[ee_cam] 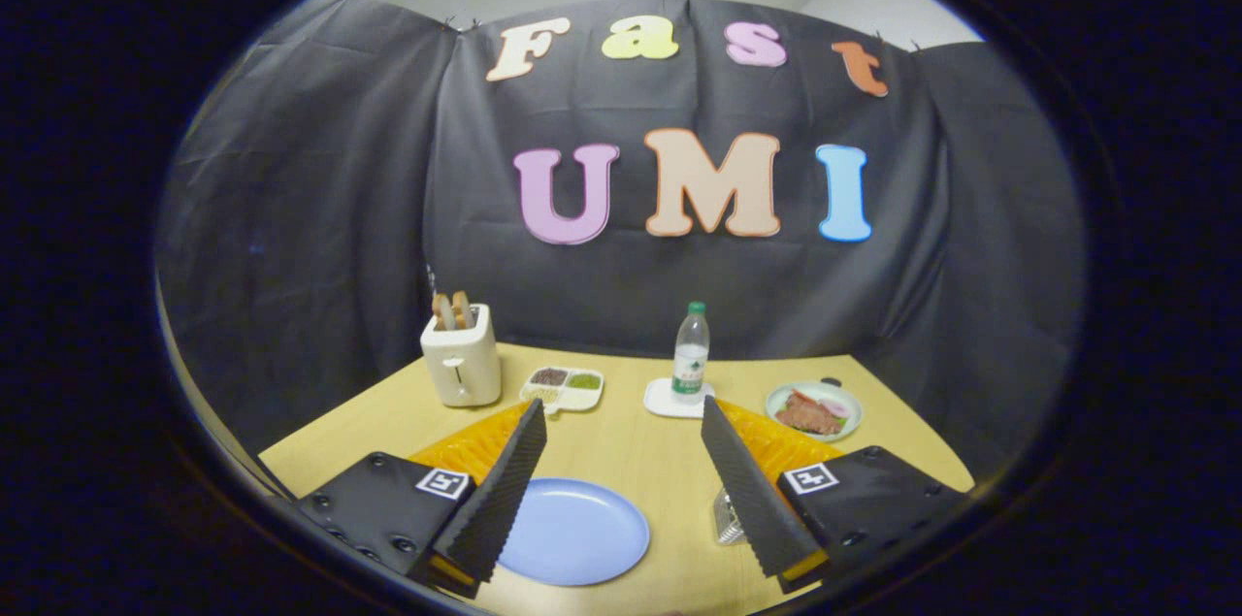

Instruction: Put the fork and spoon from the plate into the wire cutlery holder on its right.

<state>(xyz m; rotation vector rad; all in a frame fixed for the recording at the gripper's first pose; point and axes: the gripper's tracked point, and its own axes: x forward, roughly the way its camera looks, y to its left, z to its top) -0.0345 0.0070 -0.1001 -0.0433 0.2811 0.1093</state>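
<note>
While the gripper hangs wide open over the table (holding nothing) | plate sits between its fingers | wire cutlery holder peeks beside right finger.

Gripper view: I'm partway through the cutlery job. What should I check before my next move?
1. Hand-held gripper open, nothing between its fingers: ok.
2. Blue plate lies between the fingers, close in: ok.
3. Fork and spoon waiting on the plate: not ok, its visible surface is bare.
4. Wire cutlery holder stands right of the plate, mostly behind the right finger; contents: cannot tell.
5. Water bottle upright, well beyond the fingers: ok.
</note>
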